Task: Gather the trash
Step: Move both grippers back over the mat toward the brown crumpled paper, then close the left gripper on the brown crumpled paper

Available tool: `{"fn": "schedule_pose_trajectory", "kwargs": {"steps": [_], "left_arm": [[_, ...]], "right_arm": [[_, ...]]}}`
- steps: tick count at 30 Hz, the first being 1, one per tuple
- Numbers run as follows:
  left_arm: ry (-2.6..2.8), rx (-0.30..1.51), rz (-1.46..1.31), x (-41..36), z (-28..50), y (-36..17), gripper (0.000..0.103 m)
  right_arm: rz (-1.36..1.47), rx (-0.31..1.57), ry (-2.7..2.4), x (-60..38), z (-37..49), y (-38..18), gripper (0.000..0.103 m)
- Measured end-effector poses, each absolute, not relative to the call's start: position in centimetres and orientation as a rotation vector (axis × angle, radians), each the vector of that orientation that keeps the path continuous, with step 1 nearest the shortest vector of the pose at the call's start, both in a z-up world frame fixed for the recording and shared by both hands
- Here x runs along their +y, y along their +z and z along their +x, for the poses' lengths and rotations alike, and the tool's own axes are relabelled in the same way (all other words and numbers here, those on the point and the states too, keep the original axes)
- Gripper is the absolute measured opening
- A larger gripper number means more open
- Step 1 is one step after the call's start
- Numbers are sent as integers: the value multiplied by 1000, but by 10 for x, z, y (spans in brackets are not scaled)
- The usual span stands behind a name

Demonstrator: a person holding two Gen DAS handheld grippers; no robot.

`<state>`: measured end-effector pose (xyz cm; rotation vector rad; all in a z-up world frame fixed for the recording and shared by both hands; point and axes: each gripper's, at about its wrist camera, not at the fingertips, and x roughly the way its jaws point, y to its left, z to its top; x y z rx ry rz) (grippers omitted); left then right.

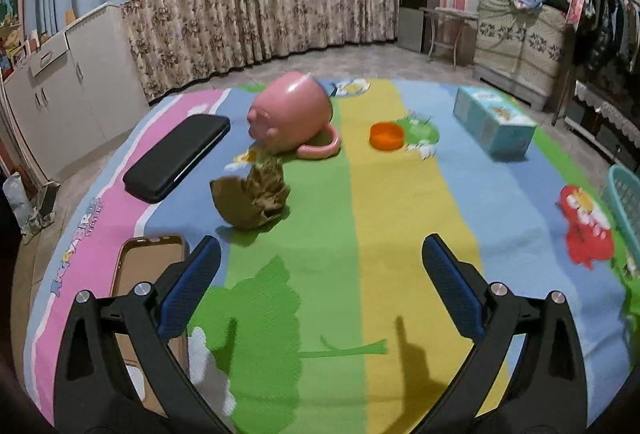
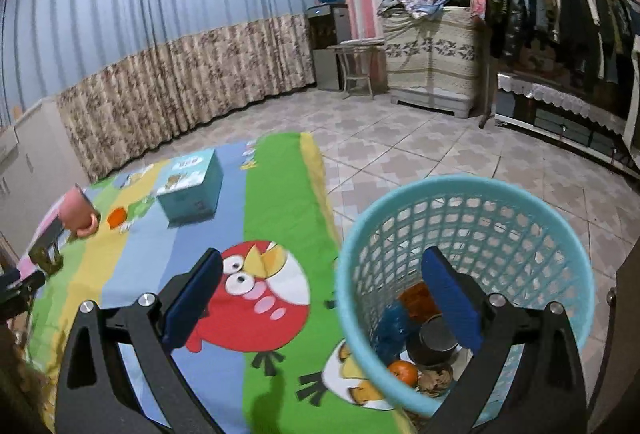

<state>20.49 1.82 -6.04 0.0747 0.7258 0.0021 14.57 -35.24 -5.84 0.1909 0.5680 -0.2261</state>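
Striped cloth [image 1: 384,194] in pink, blue, green and yellow covers the table in the left wrist view. The left gripper [image 1: 322,258] hangs above it with its blue-padded fingers [image 1: 452,286] spread wide and nothing between them. Just ahead of the left finger lies a crumpled brown paper [image 1: 252,198], the nearest piece of trash. Behind the paper a pink mug [image 1: 292,114] lies on its side, its handle touching the cloth. An orange cap [image 1: 386,136] sits to the right of the mug, and a light blue tissue box [image 1: 494,122] stands further right. A black case [image 1: 178,156] lies on the pink stripe, and a phone case with a brown rim [image 1: 150,262] lies partly under the left finger.

From the right wrist view, the right gripper [image 2: 322,258] is also wide open and holds nothing. Its right finger is over a turquoise mesh basket [image 2: 500,202], which stands on the tiled floor just beside the table edge. Inside the basket are a dark can [image 2: 434,338], an orange fruit [image 2: 402,372], something blue [image 2: 390,330] and a crumpled brownish piece [image 2: 436,378]. The tissue box [image 2: 192,186] and mug [image 2: 80,212] are far to the left.
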Motion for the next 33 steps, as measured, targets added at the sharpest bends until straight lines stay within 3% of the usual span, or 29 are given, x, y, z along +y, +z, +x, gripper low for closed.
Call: {"fn": "schedule_pose_trajectory", "kwargs": {"steps": [18,20,24,28,33], "left_arm": [[119,759,-24,72,278,-73,97],[105,795,-25,70,287,-81,92],[87,868,-22,67,296,-95,69],[73,867,-40,67,296,-96,56],[74,834,-64,70,290,-93,54]], "right_arm": [[116,652,-227,-300,175,-69,98],[86,663,-231,-291,181,-70,98],[63,688,-173,-273,195,-68,98],[61,712,-109,-247,219,-60,98],[12,717,-67,-206,253,-52,98]]}}
